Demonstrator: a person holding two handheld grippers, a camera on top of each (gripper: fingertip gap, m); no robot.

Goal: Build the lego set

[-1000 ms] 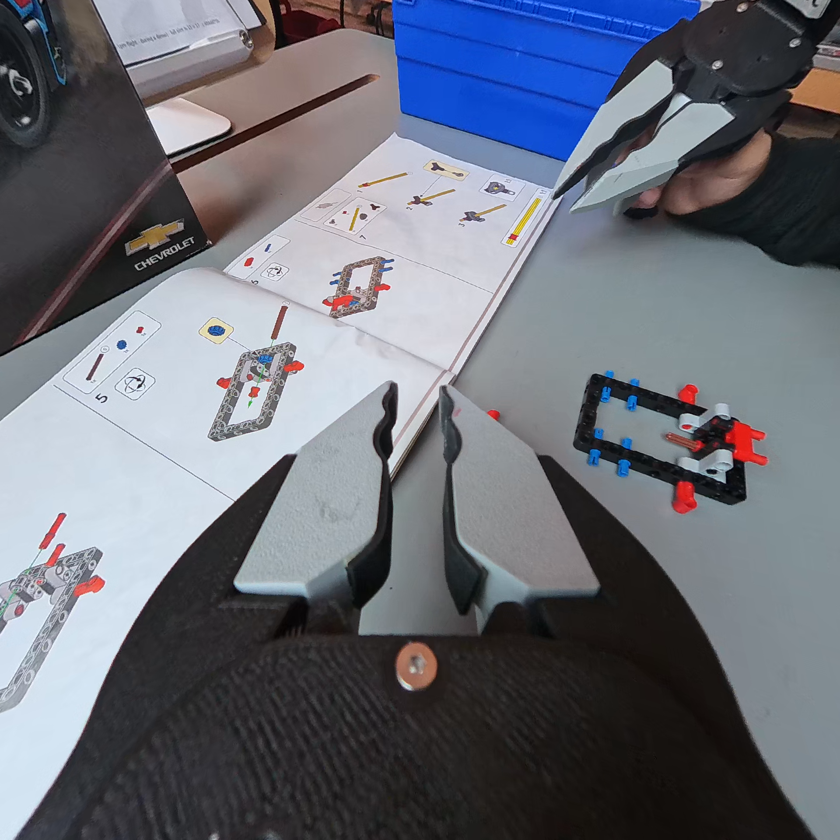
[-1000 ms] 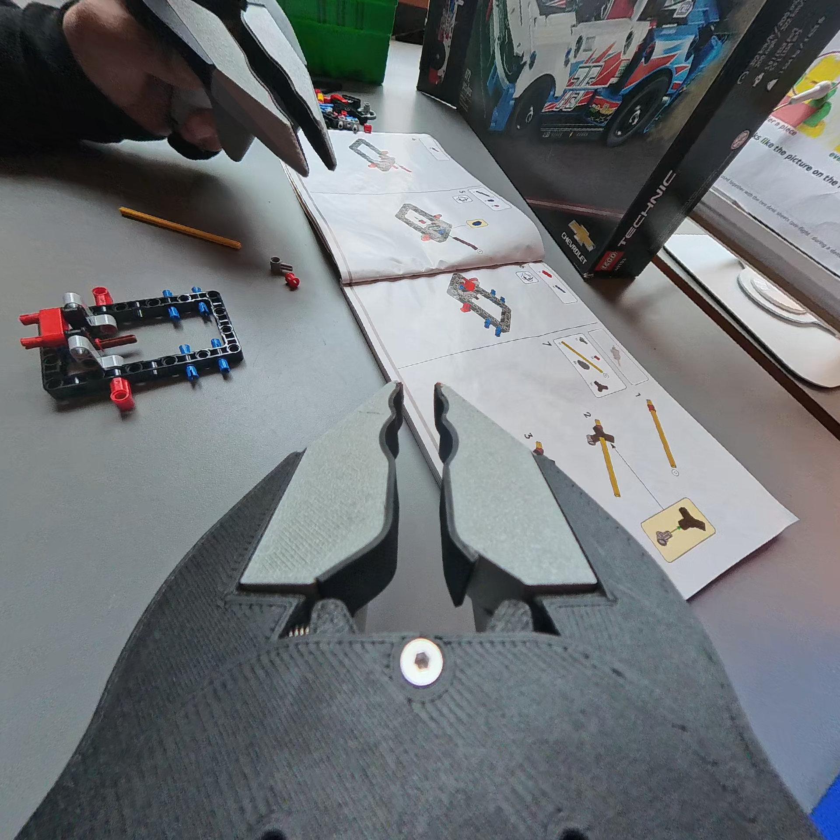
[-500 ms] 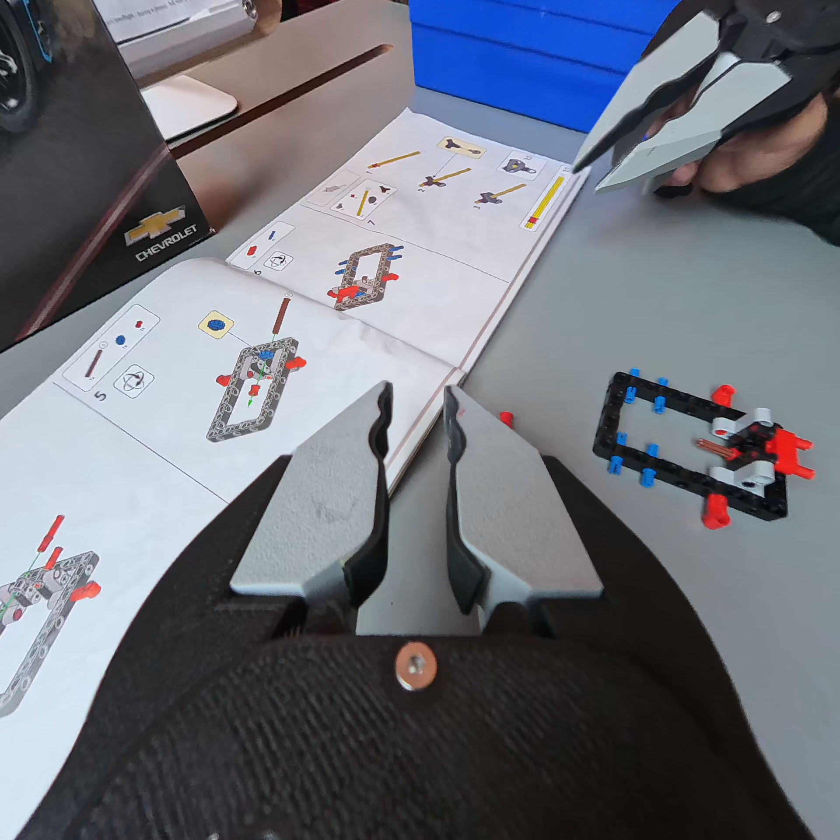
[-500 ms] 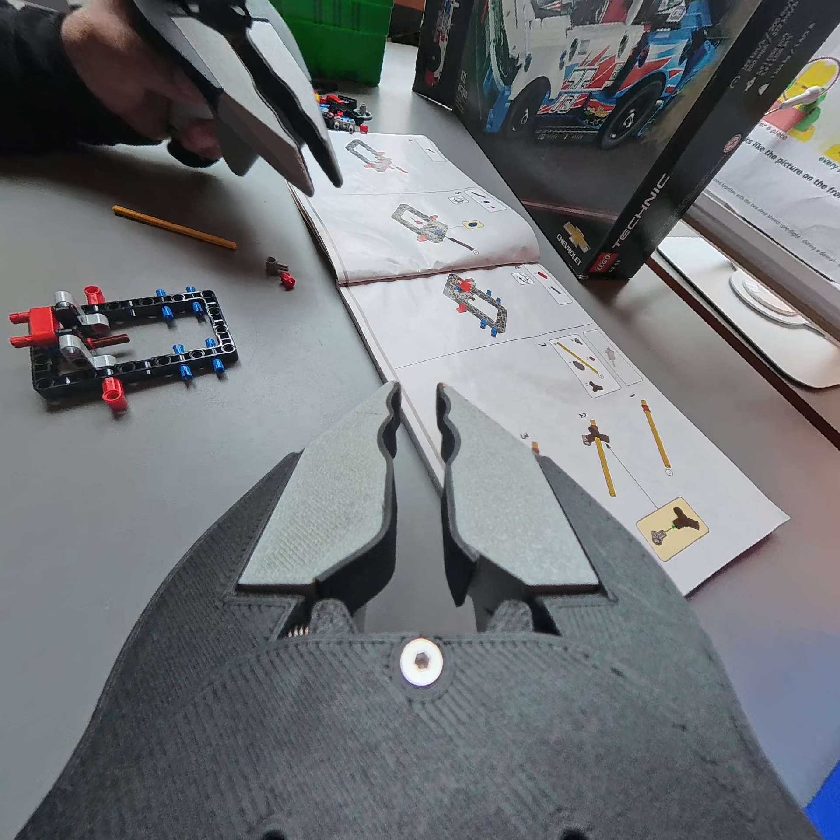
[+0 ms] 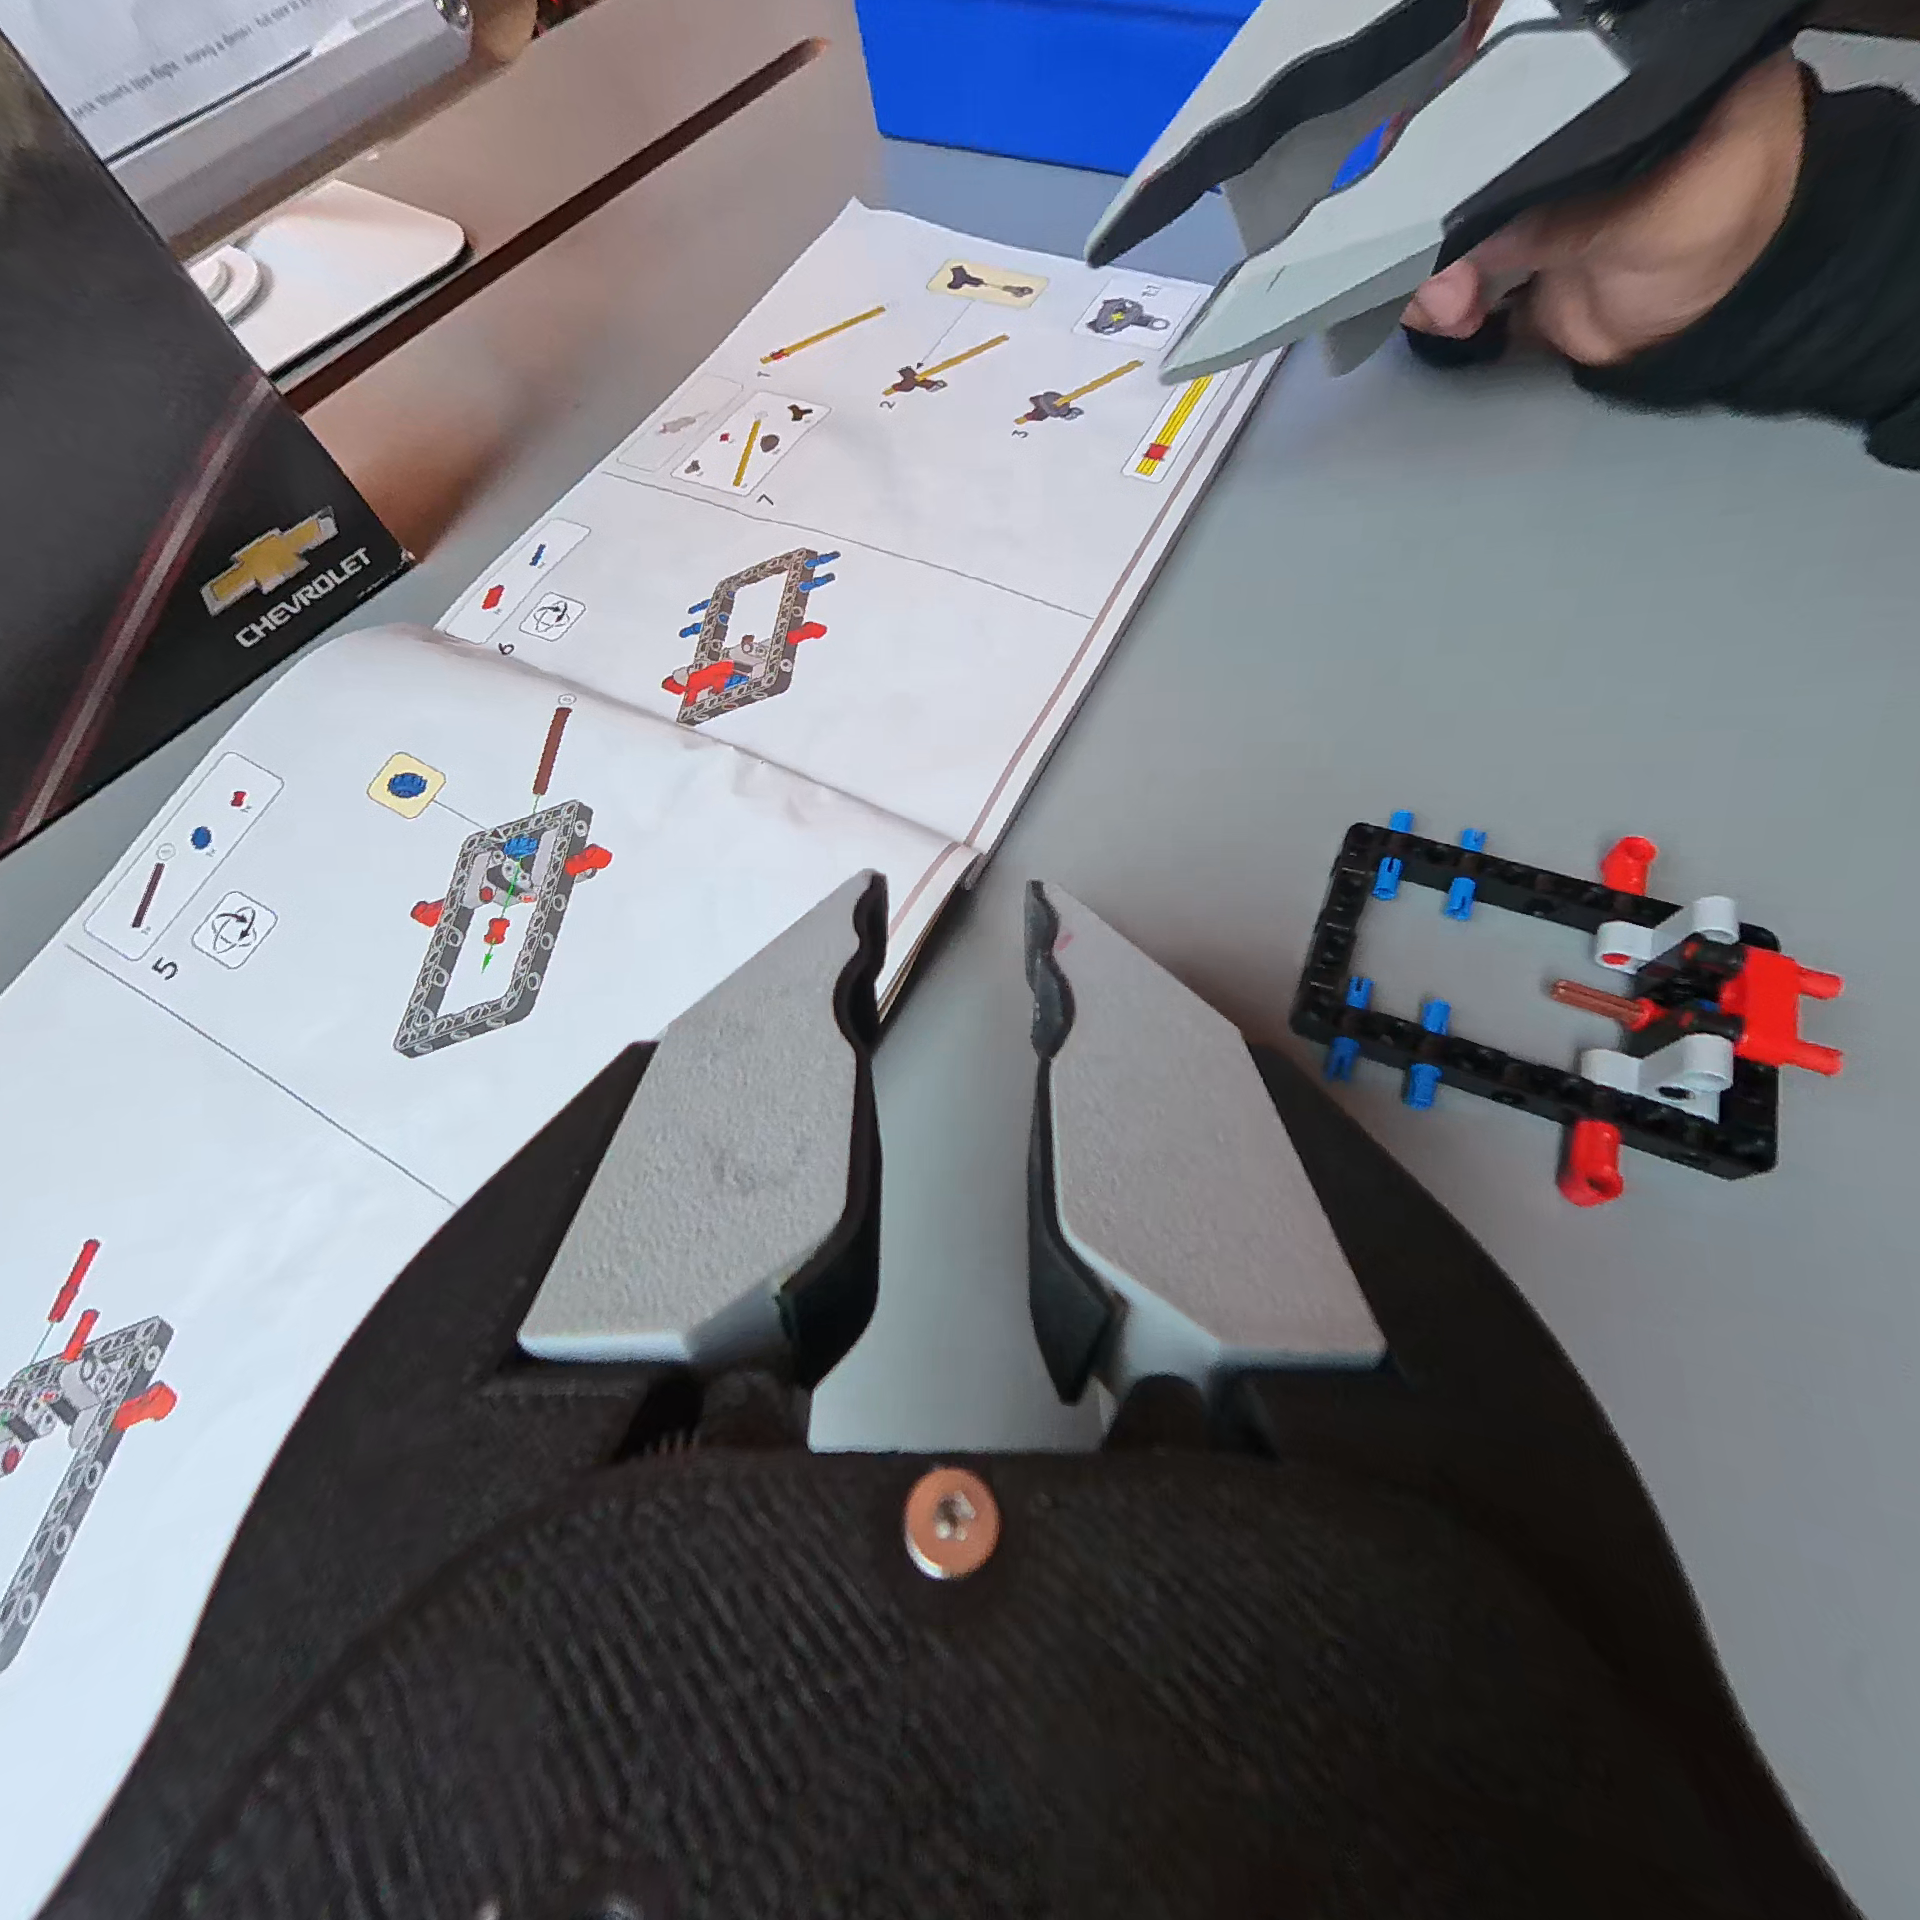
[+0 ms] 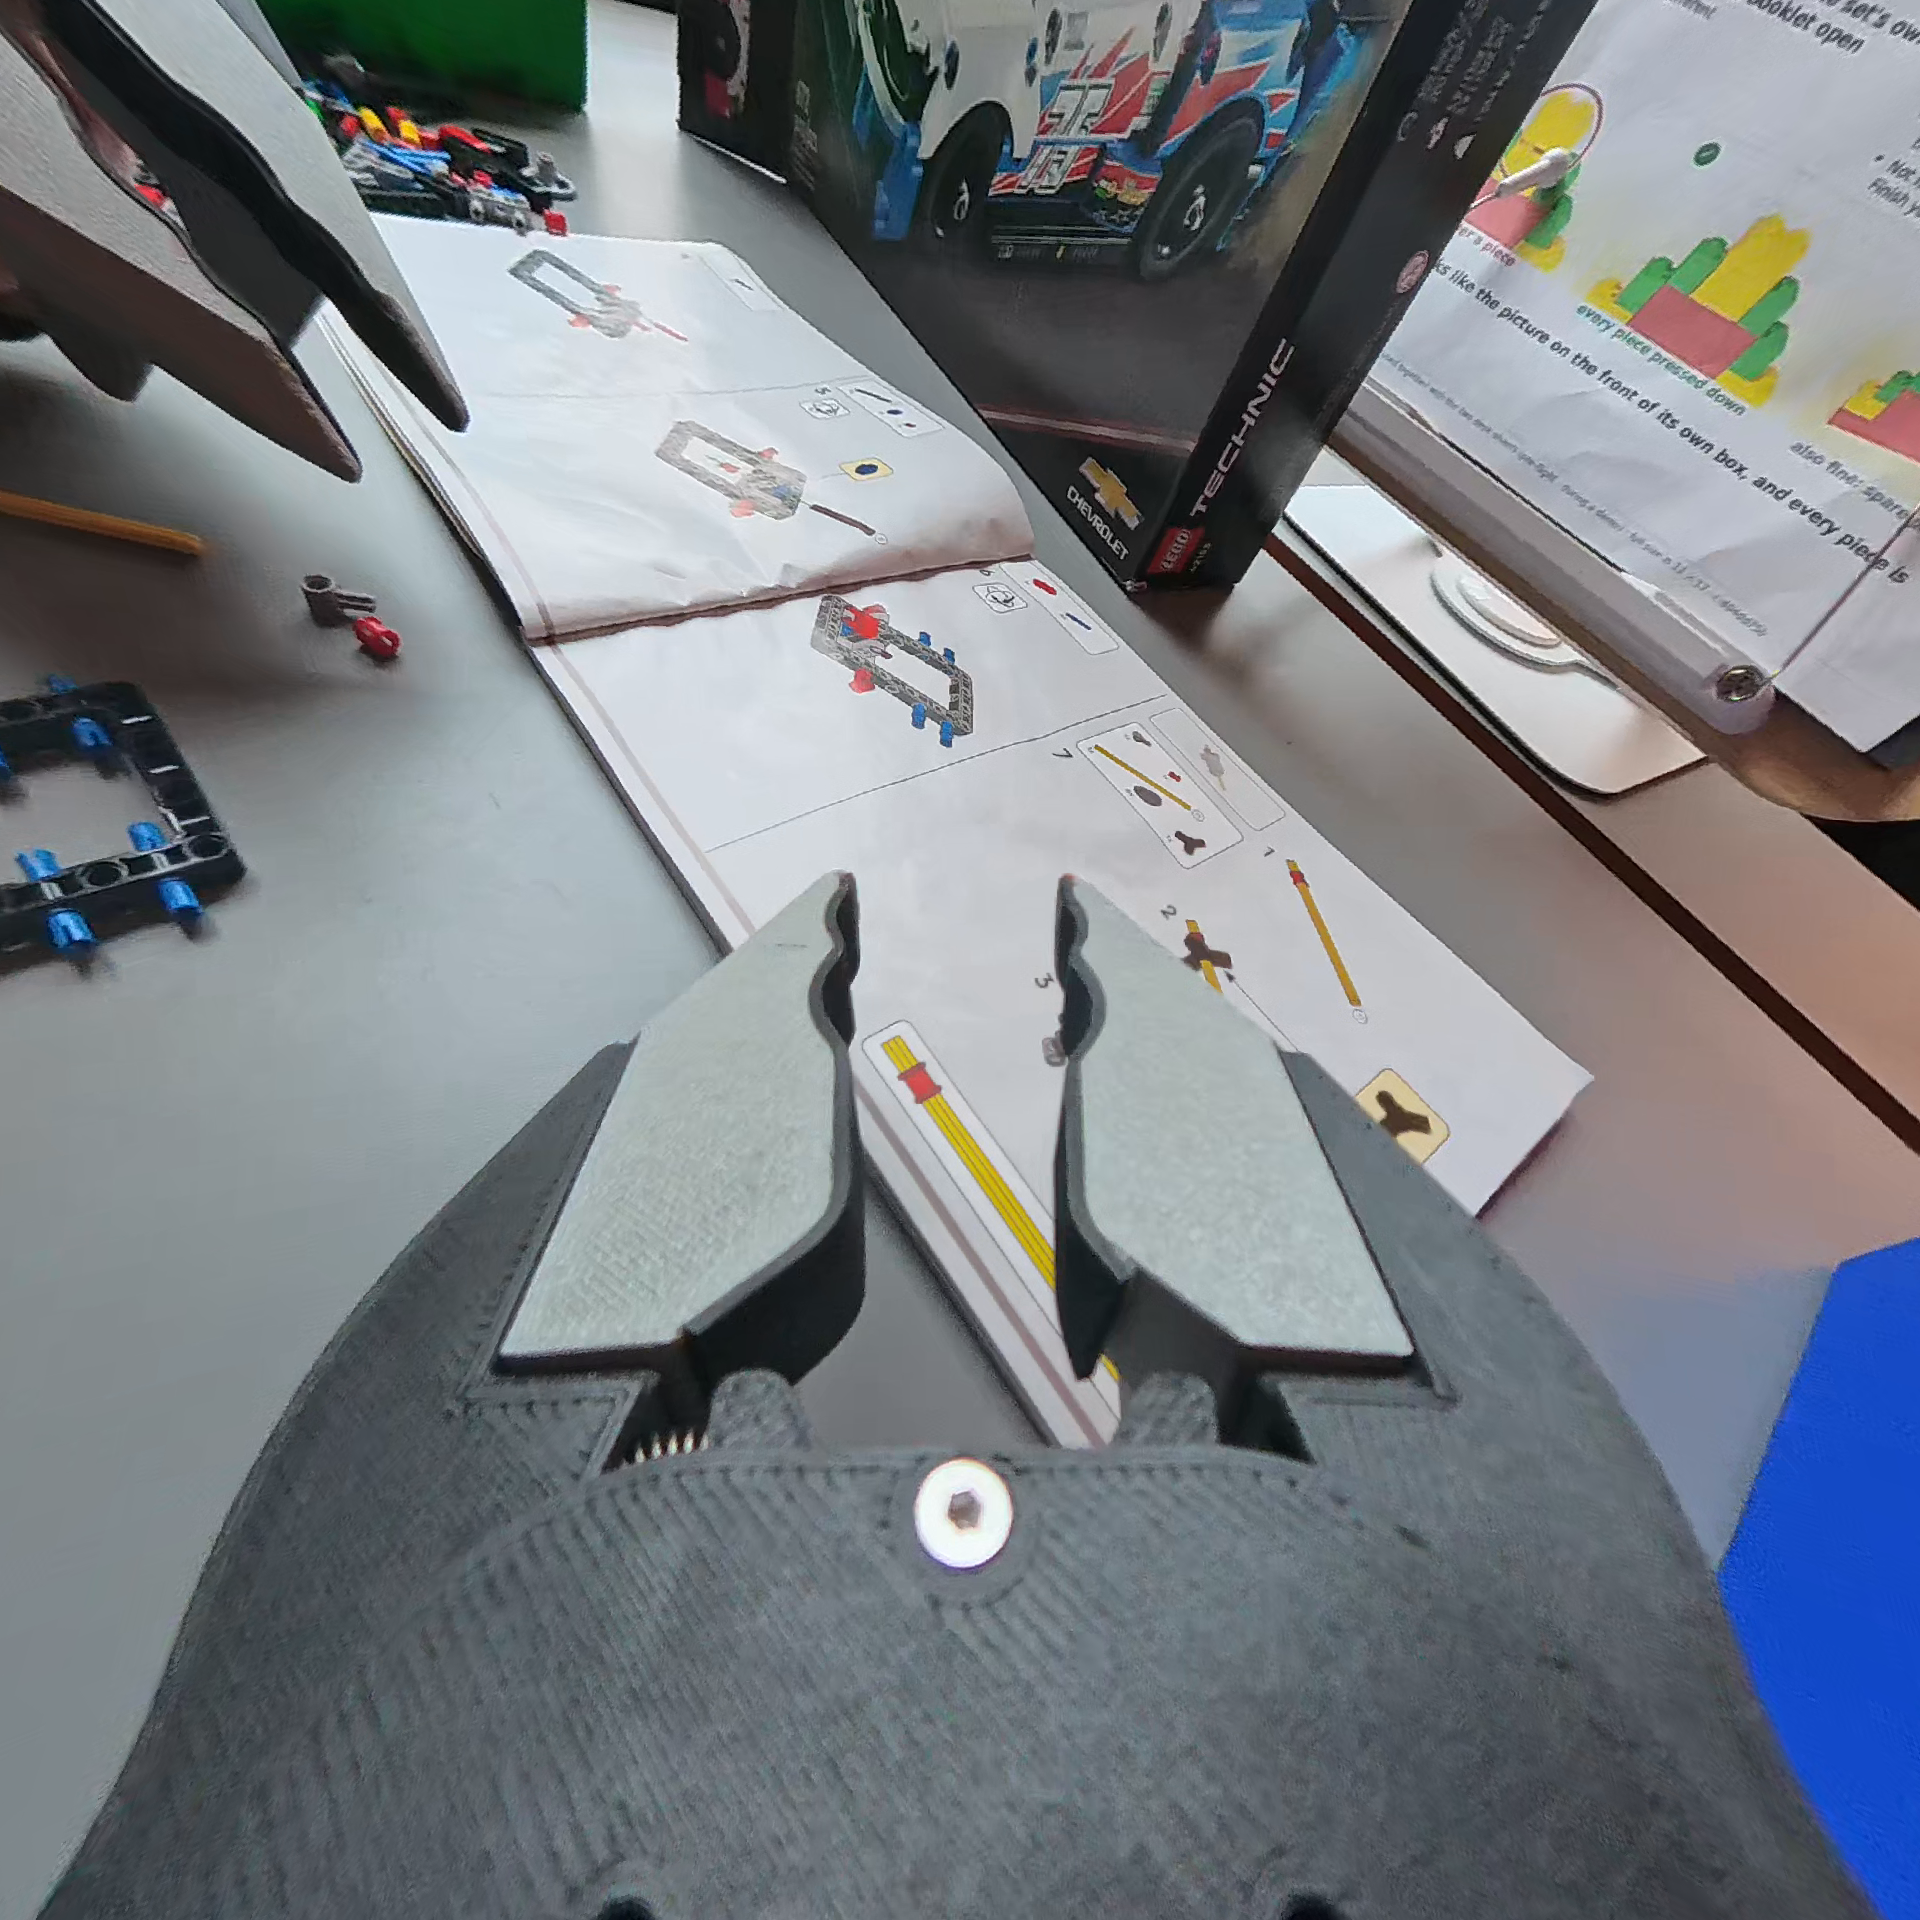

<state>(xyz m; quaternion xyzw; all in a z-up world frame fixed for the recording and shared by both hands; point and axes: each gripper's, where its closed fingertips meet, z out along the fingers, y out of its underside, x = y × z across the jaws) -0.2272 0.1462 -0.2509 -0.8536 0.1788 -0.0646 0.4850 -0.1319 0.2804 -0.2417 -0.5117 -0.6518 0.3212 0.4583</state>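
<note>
The left tool (image 5: 954,902) hangs released, its fingers parted and holding nothing, above the near edge of the open instruction booklet (image 5: 727,748) on the grey worktop (image 5: 1455,644). To its right, well apart, the partly built lego frame (image 5: 1538,997) lies flat: a black rectangle with blue pins along its long sides, red pins, and a grey and red cluster at its far end.

The right tool (image 6: 956,902) is also released and empty, its fingers spread wider, poised over the lower corner of the booklet's page. Off to its left, the blue-pinned end of the frame shows at the picture's edge. Ahead and left, beside the booklet's fold, lie a small dark connector (image 6: 335,600) and a red pin (image 6: 376,636) close together, and a yellow axle (image 6: 99,522) farther left. The set's box (image 6: 1122,260) stands ahead beyond the booklet, with loose parts (image 6: 447,171) heaped to its left.
</note>
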